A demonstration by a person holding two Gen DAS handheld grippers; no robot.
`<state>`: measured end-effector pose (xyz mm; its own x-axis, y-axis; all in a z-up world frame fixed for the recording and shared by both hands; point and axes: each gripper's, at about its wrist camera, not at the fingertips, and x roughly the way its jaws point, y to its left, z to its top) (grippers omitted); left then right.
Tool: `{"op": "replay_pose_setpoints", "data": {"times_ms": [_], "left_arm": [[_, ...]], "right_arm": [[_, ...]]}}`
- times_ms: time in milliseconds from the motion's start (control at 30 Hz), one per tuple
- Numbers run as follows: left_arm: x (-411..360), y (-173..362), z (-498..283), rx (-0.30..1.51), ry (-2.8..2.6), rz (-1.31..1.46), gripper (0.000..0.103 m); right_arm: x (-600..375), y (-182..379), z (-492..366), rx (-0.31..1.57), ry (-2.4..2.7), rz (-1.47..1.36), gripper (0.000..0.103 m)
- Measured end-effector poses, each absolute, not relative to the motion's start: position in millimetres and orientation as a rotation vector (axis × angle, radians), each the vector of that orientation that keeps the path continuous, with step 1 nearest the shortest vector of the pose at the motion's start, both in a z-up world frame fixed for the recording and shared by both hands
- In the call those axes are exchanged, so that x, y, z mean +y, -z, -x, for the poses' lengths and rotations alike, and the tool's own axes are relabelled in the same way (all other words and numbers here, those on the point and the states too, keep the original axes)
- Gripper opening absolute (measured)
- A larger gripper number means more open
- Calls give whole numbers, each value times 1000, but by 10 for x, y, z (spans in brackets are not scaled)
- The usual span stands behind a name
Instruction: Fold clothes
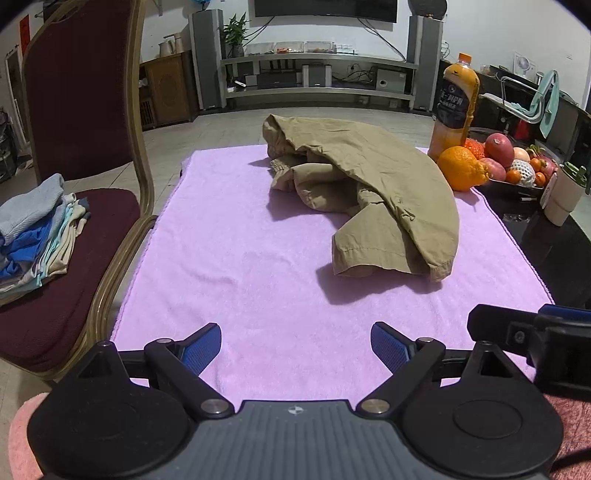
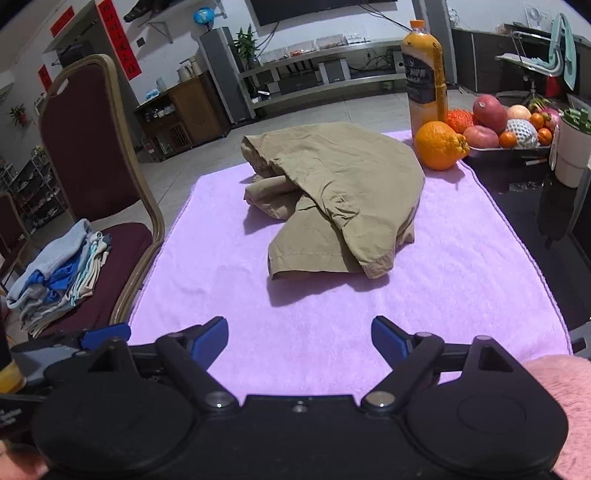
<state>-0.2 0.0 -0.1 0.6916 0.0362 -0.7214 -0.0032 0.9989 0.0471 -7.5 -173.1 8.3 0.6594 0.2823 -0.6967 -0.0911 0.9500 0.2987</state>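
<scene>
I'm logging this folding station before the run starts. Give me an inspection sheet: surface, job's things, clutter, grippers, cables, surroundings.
Surface: pink towel spread over a dark table.
Job's things: khaki garment lies crumpled on the towel, unfolded; clothes pile sits on the chair to the left.
Clutter: juice bottle, orange, fruit tray and white cup along the table's right side.
Grippers: left gripper and right gripper both open, empty, above the towel's near edge, short of the garment.
Cables: some hang below the TV in the background; none on the table.
Surroundings: living room, speakers, media shelf.
</scene>
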Motion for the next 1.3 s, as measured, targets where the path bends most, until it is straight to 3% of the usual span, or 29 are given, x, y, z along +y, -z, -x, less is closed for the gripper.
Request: {"op": "replay_pose_setpoints", "data": {"times_ms": [1300], "left_arm": [[-7, 5, 19, 799, -35, -66, 90]], "right_arm": [[-1675, -46, 113, 837, -181, -188, 88]]}}
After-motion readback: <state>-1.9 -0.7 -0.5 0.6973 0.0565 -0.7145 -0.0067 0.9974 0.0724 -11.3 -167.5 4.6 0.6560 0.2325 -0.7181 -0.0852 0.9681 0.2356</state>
